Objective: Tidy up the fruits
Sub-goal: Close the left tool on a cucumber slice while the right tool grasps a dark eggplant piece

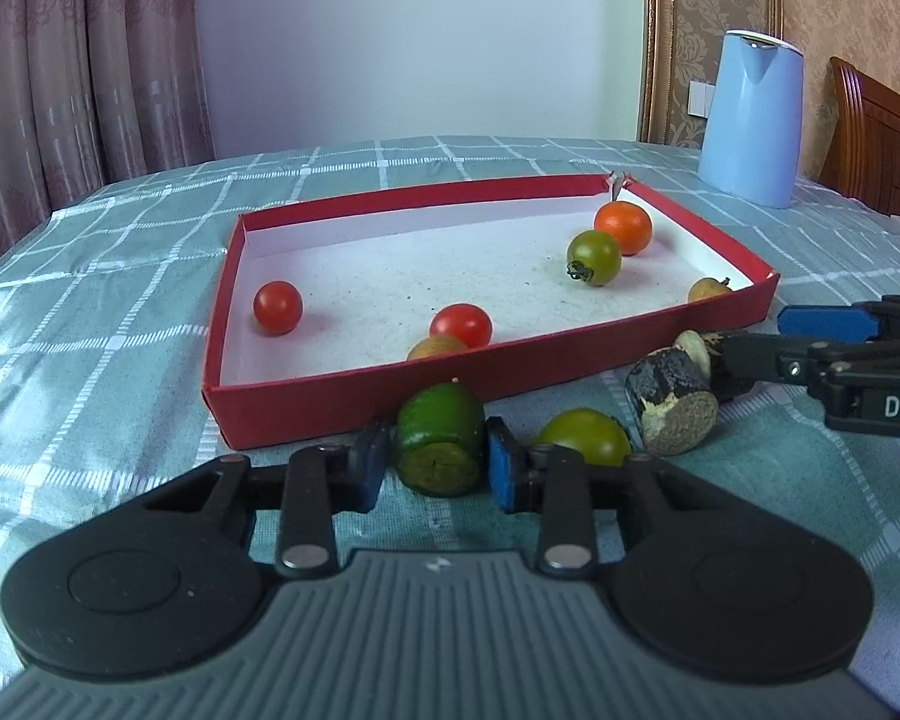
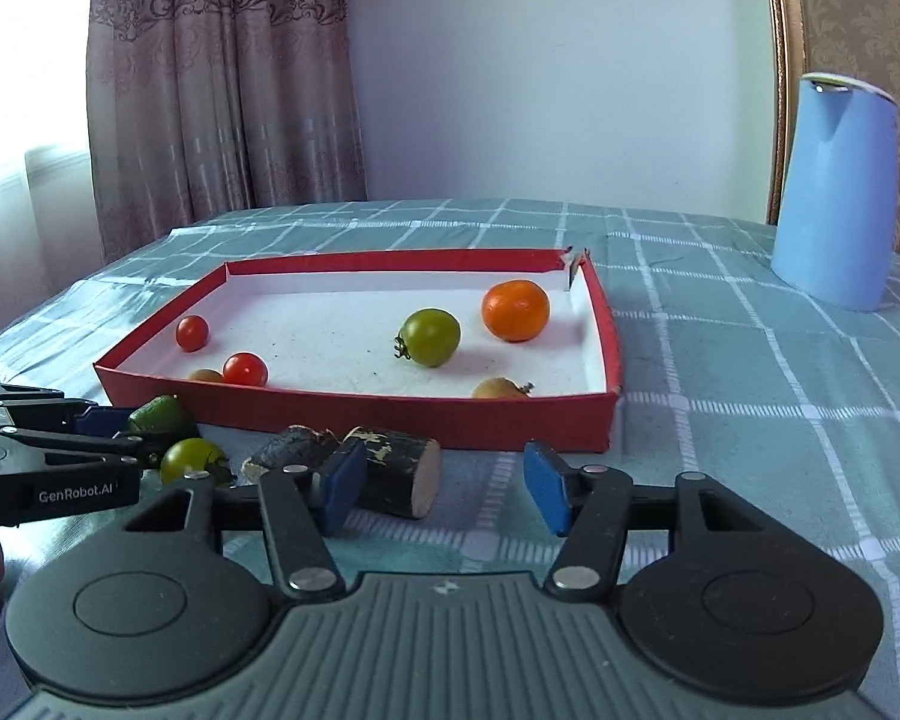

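A red tray lies on the checked cloth. It holds two red tomatoes, a green tomato, an orange fruit and two small brown fruits. My left gripper is shut on a green cut fruit piece just before the tray's near wall. A green tomato and a dark cut stick piece lie to its right. My right gripper is open and empty, its left pad beside the dark piece.
A blue jug stands at the back right. A wooden chair back is at far right. Curtains hang behind the table on the left. Another dark stick piece lies left of the first.
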Tool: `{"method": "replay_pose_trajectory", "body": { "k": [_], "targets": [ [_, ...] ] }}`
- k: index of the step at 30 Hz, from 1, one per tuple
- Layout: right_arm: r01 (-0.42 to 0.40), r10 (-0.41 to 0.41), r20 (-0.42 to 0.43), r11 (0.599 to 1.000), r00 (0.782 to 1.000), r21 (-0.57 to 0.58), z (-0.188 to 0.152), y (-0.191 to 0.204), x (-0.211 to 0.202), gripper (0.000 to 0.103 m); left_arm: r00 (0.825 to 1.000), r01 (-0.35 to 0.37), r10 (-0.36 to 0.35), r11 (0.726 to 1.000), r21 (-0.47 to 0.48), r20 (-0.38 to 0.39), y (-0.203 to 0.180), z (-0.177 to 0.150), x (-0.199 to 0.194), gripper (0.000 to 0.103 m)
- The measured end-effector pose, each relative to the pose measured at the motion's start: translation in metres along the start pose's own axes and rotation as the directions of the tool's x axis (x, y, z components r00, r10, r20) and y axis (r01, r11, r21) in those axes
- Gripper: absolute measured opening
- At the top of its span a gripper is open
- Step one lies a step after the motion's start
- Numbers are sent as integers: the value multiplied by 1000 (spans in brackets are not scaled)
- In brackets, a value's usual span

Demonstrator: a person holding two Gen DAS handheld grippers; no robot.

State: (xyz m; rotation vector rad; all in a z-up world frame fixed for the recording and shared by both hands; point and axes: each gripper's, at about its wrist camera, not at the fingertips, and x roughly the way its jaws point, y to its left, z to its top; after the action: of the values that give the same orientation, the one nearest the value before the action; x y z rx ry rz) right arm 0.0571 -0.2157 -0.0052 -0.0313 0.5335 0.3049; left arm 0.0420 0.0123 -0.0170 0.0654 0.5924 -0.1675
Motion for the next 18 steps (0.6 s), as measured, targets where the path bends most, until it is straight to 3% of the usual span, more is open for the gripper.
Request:
{"method": "replay_pose_trajectory", "body": {
  "k": [6, 12, 13, 18],
  "targets": [
    [-65, 66, -54, 998, 996, 27, -1, 3, 10, 46, 1000, 4, -4, 1000, -3, 0, 1, 0, 0, 32],
    [-89, 96, -94, 993, 991, 74, 4, -2, 26, 43, 1000, 6, -6, 1000, -3, 0, 0, 0, 0, 32],
    [-86, 93, -95, 993, 991, 75, 4, -2, 27, 37, 1000, 6, -6, 1000, -3, 0, 1, 0, 0, 32],
    [-70, 76, -82, 995, 994, 67, 3, -1, 25, 36, 1000, 6, -6, 1000, -3, 0, 1, 0, 0, 32]
  ]
}}
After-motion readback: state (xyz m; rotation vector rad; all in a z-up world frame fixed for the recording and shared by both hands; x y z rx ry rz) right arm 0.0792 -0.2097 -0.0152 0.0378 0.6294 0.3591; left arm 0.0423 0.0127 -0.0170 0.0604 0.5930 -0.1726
